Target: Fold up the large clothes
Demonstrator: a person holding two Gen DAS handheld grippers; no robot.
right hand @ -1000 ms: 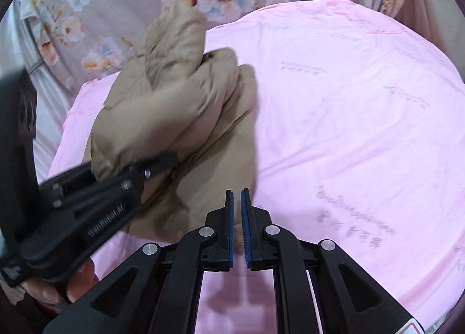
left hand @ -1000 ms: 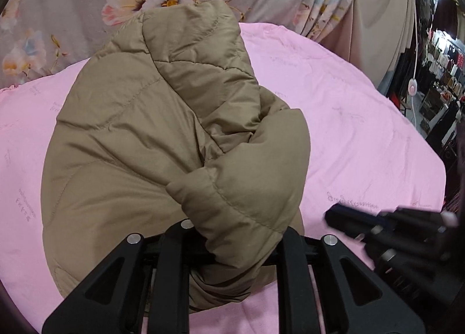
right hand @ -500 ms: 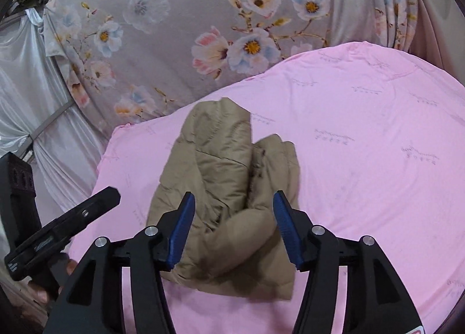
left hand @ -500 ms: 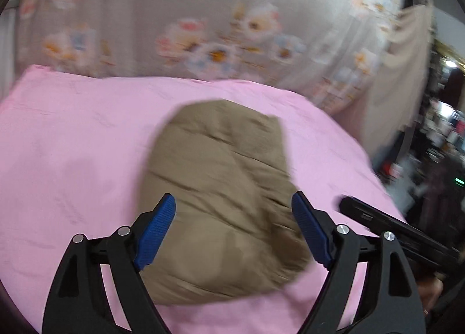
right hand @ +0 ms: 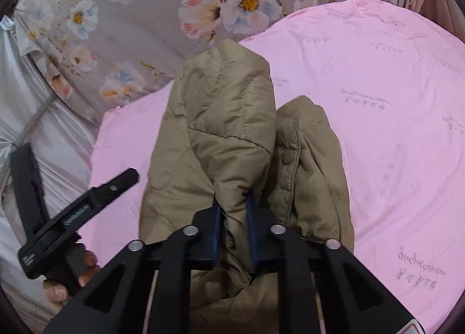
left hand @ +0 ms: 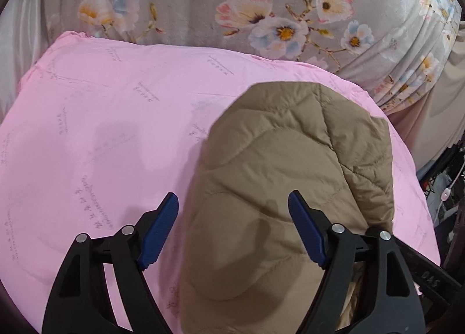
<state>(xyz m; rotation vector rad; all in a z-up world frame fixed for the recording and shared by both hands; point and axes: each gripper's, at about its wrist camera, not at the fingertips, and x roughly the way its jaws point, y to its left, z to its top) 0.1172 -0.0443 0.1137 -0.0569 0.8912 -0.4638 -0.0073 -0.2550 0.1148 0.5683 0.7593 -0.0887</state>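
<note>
A tan quilted jacket lies bunched on the pink sheet. My left gripper hovers over its near left edge. Its jaws stand wide and are closing a little, with the jacket's edge below and between the blue pads, which do not press on it. In the right wrist view the jacket rises in a ridge toward the camera. My right gripper is closing, and its pads pinch a fold of that ridge. A snap button shows on the placket to the right.
A grey floral curtain hangs behind the bed and continues in the right wrist view. The left gripper's body and a hand sit left of the jacket. Bare pink sheet spreads to the right. Dark clutter lies past the bed's right edge.
The left gripper let go of the jacket's fold, opened wide and pulled back to the left. The right gripper opened, moved over the jacket, then shut on a fold of it.
</note>
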